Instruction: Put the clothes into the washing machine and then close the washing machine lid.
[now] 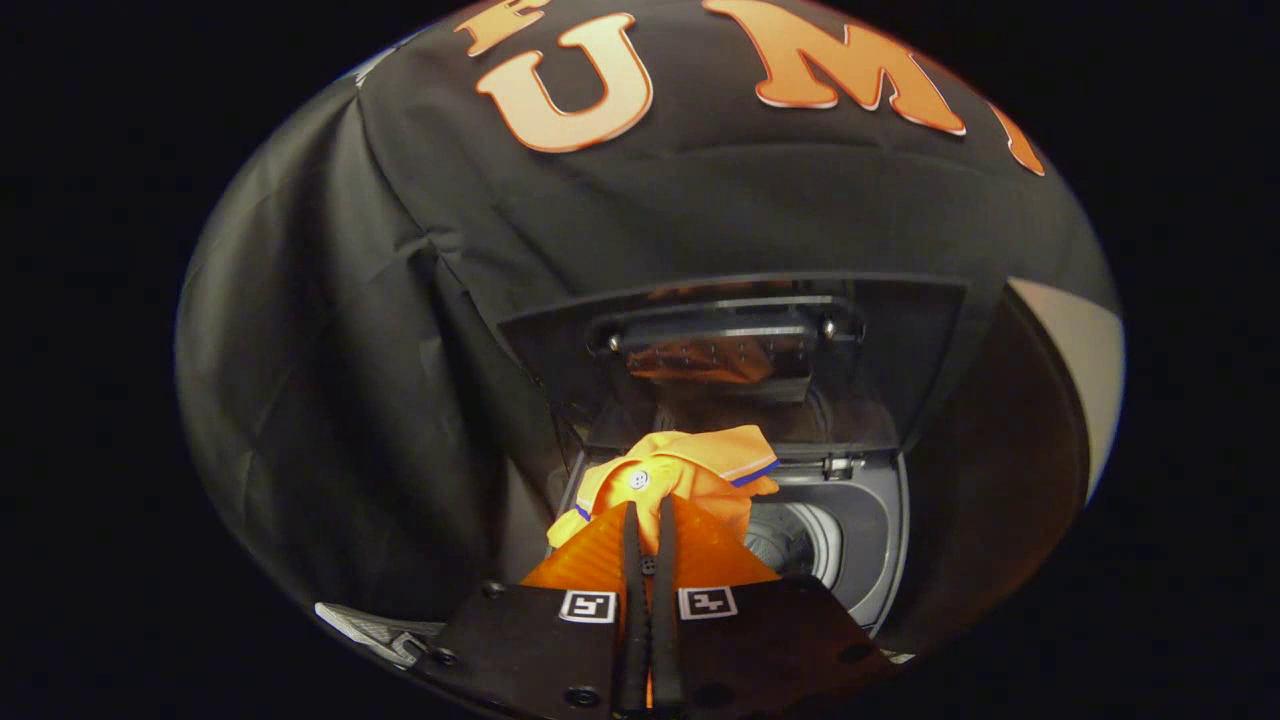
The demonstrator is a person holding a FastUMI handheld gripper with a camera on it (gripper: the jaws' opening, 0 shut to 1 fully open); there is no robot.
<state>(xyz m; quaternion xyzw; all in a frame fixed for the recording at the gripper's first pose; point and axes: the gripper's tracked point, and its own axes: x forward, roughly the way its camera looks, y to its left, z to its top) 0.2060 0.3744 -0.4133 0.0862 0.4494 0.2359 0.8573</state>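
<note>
Tongs come first: the gripper's two fingers are drawn almost together and pinch a fold of the orange garment, which bunches up just ahead of the fingertips and spills to either side of them. It looks like a small shirt, with a pale button and a blue-edged trim at its right end. Beyond and below it sits the washing machine, its lid raised and standing at the far side, so the tub opening is exposed just right of the fingers. The garment hangs over the near-left part of the machine's top, not yet down inside the tub as far as I can tell (the cloth hides the rim beneath it). I judge the loading step to be in hand, the lid step not yet begun. The next move calls for carrying the cloth a little right and farther in, over the drum's mouth, lowering it, then spreading the fingers so it drops clear. One risk is a trailing sleeve draping over the rim, where the lid could catch it.
</note>
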